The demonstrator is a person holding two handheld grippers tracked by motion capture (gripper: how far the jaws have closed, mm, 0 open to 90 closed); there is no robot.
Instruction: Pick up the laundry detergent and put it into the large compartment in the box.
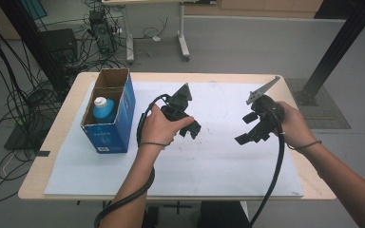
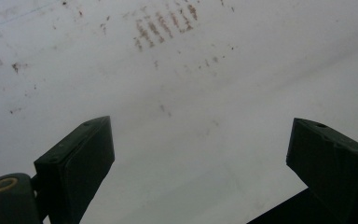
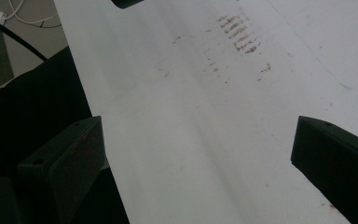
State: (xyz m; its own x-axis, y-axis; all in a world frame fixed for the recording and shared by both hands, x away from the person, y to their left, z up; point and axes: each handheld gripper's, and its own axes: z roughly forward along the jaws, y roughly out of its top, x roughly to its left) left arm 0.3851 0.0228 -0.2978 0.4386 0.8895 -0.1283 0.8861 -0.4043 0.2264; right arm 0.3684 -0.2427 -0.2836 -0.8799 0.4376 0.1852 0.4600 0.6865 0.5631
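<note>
A blue cardboard box (image 1: pixel 110 116) stands at the table's left with its top open; a blue bottle with a white cap (image 1: pixel 103 109) sits upright inside it. My left gripper (image 1: pixel 193 130) hovers over the white sheet (image 1: pixel 209 161) just right of the box, jaws wide apart and empty. My right gripper (image 1: pixel 247 130) is held over the sheet's right half, also open with nothing between its jaws. In the left gripper view the left gripper (image 2: pixel 200 154) looks down on stained white paper. In the right gripper view the right gripper (image 3: pixel 198 154) faces the sheet and its near edge.
The white sheet covers most of a light wooden table (image 1: pixel 38 171). Beyond the table stand a desk frame (image 1: pixel 183 45), cables and equipment (image 1: pixel 100 28) on the grey floor, and a black post (image 1: pixel 335 52) at the right.
</note>
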